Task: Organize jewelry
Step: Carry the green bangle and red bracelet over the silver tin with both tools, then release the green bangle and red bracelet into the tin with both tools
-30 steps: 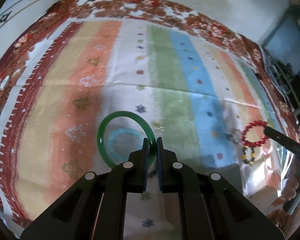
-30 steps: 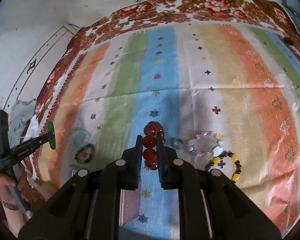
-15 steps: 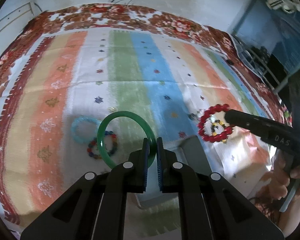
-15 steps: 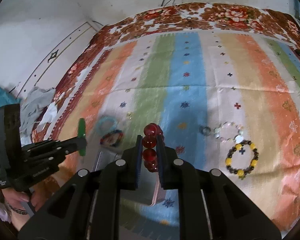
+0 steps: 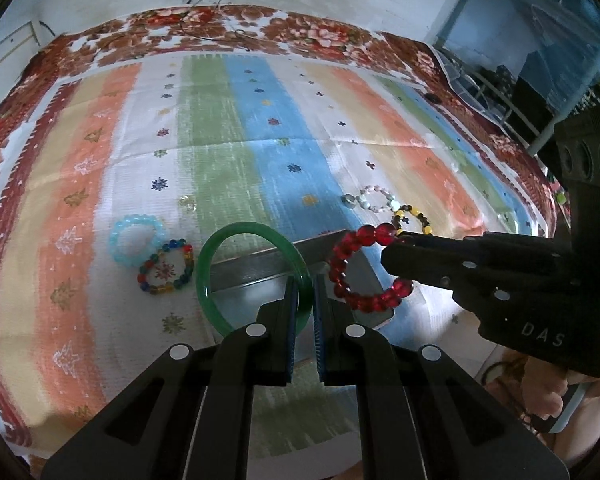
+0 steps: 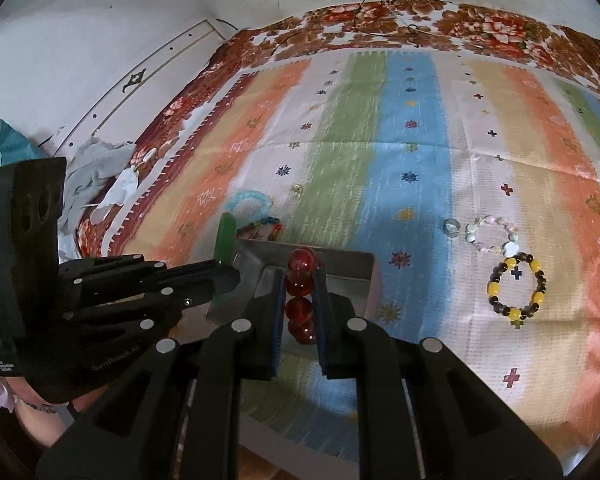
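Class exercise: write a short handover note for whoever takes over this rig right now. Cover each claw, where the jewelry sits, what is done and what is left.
Left claw: shut on the green bangle, held above the metal tray.
Right claw: shut on the red bead bracelet, also above the tray.
On the cloth, left of the tray: light blue bracelet, multicolour bead bracelet. To its right: pale bead bracelet, yellow and black bracelet.
Done: two pieces picked up.
Left: probably set both in the tray, then collect the other four.

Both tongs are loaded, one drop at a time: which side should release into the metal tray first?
Right, probably: the red bead bracelet hangs directly above the metal tray, while the left tongs' green bangle straddles its left edge.
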Available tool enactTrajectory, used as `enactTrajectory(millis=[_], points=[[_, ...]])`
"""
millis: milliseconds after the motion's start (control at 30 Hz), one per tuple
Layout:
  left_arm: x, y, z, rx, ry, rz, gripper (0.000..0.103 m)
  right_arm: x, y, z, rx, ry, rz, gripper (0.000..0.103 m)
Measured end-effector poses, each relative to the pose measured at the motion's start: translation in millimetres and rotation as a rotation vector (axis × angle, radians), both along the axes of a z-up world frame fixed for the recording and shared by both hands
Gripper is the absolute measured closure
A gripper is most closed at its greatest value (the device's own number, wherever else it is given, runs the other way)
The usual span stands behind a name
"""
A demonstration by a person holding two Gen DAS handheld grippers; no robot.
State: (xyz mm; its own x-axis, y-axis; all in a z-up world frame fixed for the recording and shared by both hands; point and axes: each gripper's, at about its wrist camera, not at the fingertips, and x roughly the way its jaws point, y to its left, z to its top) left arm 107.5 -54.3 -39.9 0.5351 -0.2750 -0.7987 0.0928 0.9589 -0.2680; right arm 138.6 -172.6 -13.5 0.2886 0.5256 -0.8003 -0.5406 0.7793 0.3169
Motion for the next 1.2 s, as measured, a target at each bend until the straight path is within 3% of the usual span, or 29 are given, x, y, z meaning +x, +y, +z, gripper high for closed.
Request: enactTrajectory(millis=[567,667,733,1200], points=[[10,4,-13,-0.056,0.056,0.019,0.092,1,4,-4,-0.019,-0.001,0.021,0.086],[9,4,-11,-0.056,0.05,0.019,0.091,3,3,-4,-0.012,0.008,0.016,0.073],[9,4,-11,-0.061,0.049,0.019,0.091,4,2,-5,-0.022,0.011,0.013,0.071],[18,36,-8,-0.055,0.056,0.089,0.069,16,-7,-8,-0.03,0.025,-0.029,0.06]])
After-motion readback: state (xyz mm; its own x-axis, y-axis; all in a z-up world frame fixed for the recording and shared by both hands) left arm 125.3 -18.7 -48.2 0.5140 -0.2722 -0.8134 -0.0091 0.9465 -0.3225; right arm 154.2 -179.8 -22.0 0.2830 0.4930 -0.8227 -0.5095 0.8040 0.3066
